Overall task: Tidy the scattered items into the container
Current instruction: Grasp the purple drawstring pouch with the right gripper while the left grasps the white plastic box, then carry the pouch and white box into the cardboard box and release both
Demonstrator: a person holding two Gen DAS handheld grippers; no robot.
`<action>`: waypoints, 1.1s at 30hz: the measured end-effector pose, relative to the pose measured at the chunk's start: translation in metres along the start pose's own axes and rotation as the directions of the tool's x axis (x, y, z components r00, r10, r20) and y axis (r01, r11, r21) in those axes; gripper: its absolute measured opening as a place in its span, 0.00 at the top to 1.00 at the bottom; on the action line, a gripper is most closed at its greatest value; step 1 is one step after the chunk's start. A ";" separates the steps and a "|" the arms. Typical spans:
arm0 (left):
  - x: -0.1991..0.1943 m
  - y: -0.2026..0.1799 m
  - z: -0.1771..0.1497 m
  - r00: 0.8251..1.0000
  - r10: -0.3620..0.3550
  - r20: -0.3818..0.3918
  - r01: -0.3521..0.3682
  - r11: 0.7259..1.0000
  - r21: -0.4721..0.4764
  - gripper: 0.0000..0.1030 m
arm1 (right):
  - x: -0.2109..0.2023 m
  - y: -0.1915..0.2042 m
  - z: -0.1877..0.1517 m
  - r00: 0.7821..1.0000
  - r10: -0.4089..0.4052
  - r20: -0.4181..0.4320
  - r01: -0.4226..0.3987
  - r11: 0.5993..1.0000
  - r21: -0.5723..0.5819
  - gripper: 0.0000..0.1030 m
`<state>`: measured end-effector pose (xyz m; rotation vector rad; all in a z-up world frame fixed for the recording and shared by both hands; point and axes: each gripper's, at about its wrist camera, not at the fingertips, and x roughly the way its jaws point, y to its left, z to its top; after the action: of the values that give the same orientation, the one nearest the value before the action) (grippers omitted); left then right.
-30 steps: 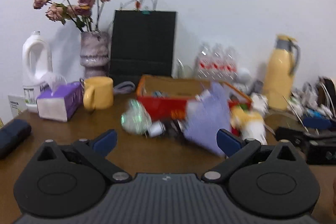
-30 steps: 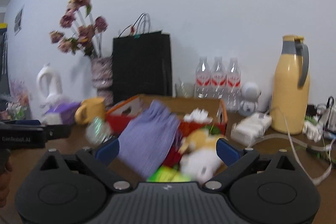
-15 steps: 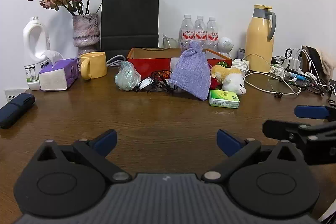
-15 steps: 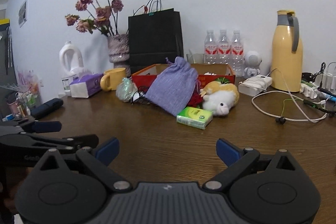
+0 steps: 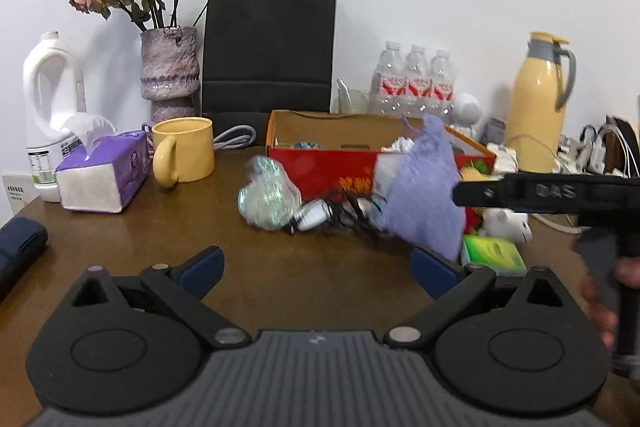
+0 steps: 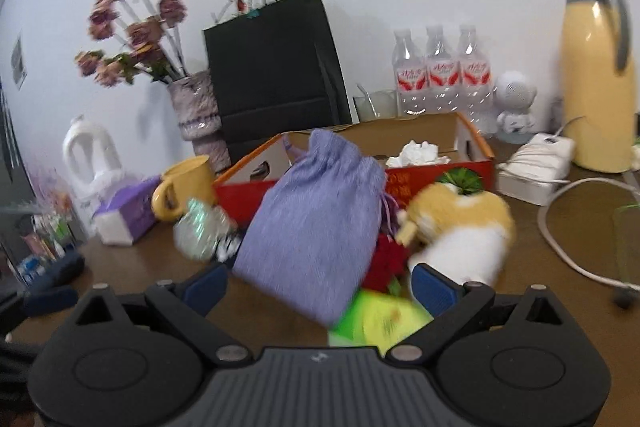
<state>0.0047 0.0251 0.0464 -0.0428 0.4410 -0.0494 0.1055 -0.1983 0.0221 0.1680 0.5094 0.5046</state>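
Observation:
A red and orange cardboard box (image 5: 320, 169) (image 6: 436, 171) stands mid-table with white crumpled paper inside. In front of it lie a purple drawstring pouch (image 5: 426, 195) (image 6: 316, 223), a shiny foil bag (image 5: 266, 197) (image 6: 198, 227), a tangle of black cord (image 5: 344, 213), a yellow-white plush toy (image 6: 460, 227) and a green packet (image 5: 494, 253) (image 6: 380, 319). My left gripper (image 5: 316, 267) is open and empty, short of the foil bag. My right gripper (image 6: 318, 281) is open and empty, close in front of the pouch and packet; its body shows in the left wrist view (image 5: 560, 193).
A yellow mug (image 5: 186, 151), purple tissue box (image 5: 104, 175), white jug (image 5: 52, 107), vase of dried roses (image 5: 170, 71) and black paper bag (image 5: 268, 47) stand at the back left. Water bottles (image 5: 412, 79), a yellow thermos (image 5: 538, 107) and white cables (image 6: 560, 195) stand at the right.
Both grippers have moved forward toward the pile in front of the box. The right gripper now reaches across the right side of the left wrist view. Both stay open.

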 end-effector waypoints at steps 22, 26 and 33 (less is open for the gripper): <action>0.105 -0.024 0.068 0.984 -0.176 -0.026 0.177 0.984 0.032 0.01 | -0.025 -0.054 0.042 0.960 -0.001 0.279 -0.021 0.997 0.077 0.92; 0.138 -0.056 0.077 0.992 -0.121 -0.022 0.121 0.993 0.007 0.00 | -0.035 -0.077 0.037 0.945 -0.063 0.320 0.015 0.989 0.150 0.91; 0.175 -0.098 0.058 0.995 0.074 -0.066 -0.077 0.996 -0.043 0.00 | -0.030 -0.073 0.035 0.950 -0.068 0.304 0.037 0.993 0.108 0.91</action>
<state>0.1843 -0.0804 0.0297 -0.0697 0.5075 0.0340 0.1316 -0.2775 0.0450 0.3241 0.2335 0.3910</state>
